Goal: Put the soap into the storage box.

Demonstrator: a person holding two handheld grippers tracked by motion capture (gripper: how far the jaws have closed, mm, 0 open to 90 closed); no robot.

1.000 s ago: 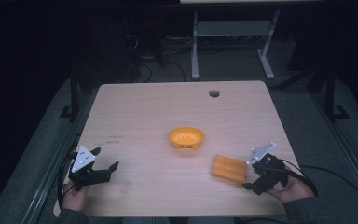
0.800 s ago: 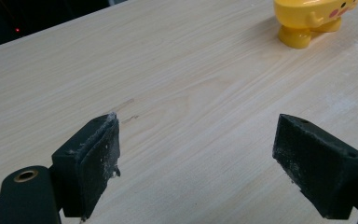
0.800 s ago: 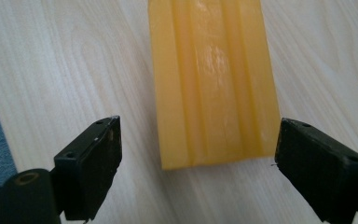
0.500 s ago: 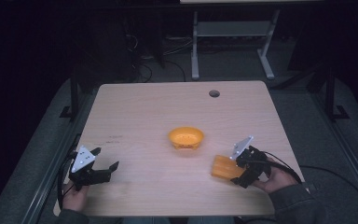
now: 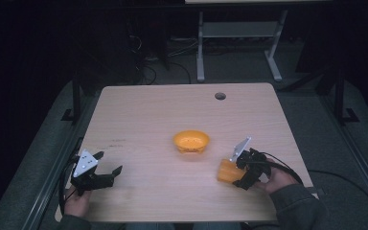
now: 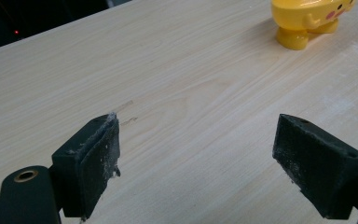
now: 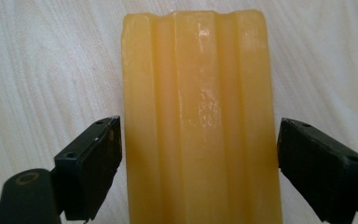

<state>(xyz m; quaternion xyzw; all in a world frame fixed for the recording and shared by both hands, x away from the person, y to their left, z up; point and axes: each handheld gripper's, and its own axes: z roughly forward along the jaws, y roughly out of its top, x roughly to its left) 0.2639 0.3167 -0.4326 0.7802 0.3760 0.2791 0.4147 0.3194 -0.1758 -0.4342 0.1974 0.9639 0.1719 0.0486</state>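
Block [image 5: 229, 171] lies right of bowl [image 5: 191, 142] on table [image 5: 148, 115].

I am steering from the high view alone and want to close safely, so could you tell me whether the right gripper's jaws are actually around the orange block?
Observer: Yes. In the right gripper view the orange block lies between the open jaws of the right gripper, with a small gap on each side.
Operator: Thank you. Is the block's top smooth?
Observer: No, it has lengthwise ridges and a glossy surface.
Operator: And is the left gripper holding anything?
Observer: No. The left gripper is open over the bare table; ahead of it the yellow bowl shows small feet and a pink cheek mark.
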